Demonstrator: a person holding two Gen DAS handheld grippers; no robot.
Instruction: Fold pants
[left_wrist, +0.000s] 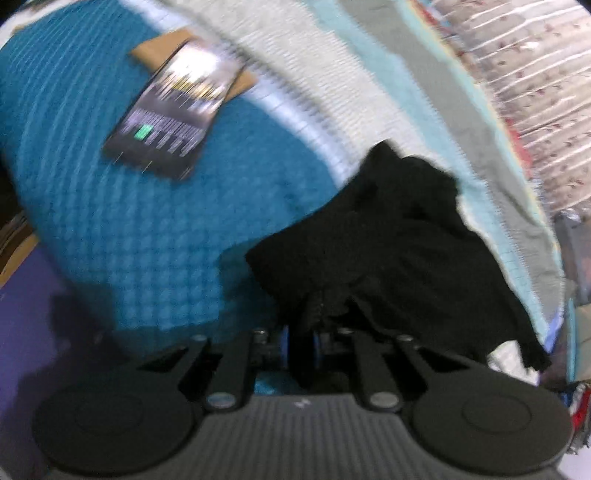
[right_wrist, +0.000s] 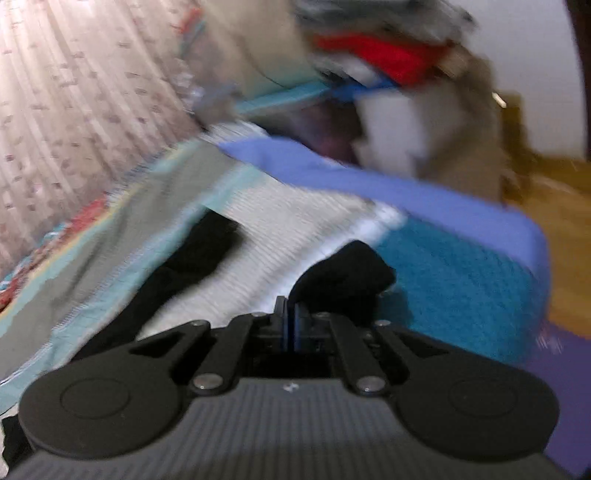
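While both views are being smeared by motion blur, the black pants (left_wrist: 399, 258) are being held bunched over the bed's teal blanket (left_wrist: 129, 229) and the white quilted cover (left_wrist: 314, 85). The left gripper (left_wrist: 300, 341) is being kept pinched on a fold of the dark cloth, its fingers narrow with fabric between them; the right gripper (right_wrist: 291, 325) is likewise being held closed on a wad of the pants (right_wrist: 343, 277), the rest trailing down to its left. A thin pinch is likely being relied on, so the cloth could be pulled free if the hands are being drawn apart sharply, and layers could be caught unevenly. A phone (left_wrist: 173, 110) is lying on the blanket, well apart from the pants, and could be swept by a spread leg. Open blanket is being left between them; the bed's edge is sitting near.
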